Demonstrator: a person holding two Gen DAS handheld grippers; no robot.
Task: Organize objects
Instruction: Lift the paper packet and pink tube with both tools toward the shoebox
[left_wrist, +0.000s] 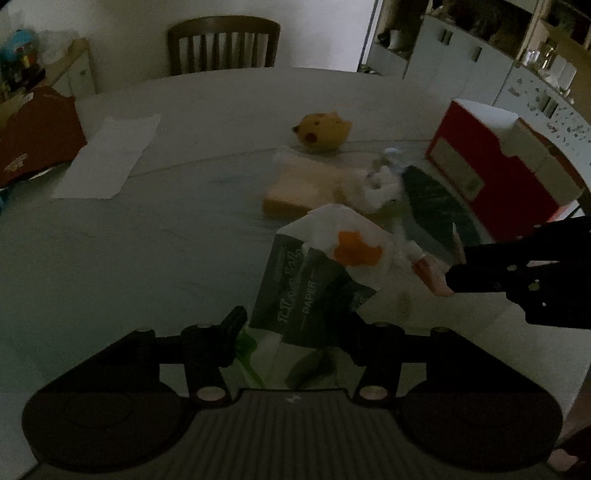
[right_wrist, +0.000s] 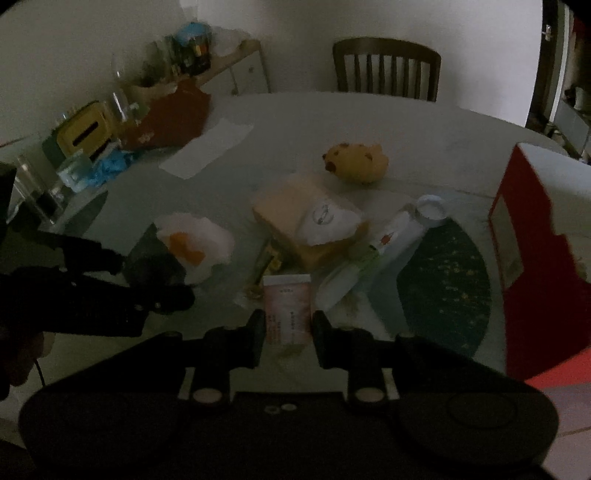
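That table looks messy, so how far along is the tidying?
Early days, it seems. Nothing looks sorted yet, though I can't see inside the red box. In hand: the left tool grips a dark tissue pack, and the right tool holds a small pink packet. Left on the table: a yellow plush toy, a tan block, a white tube and loose paper.

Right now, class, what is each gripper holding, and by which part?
The left gripper clamps a tissue paper pack at its near end. The right gripper pinches a small pink-and-white packet by its near end.
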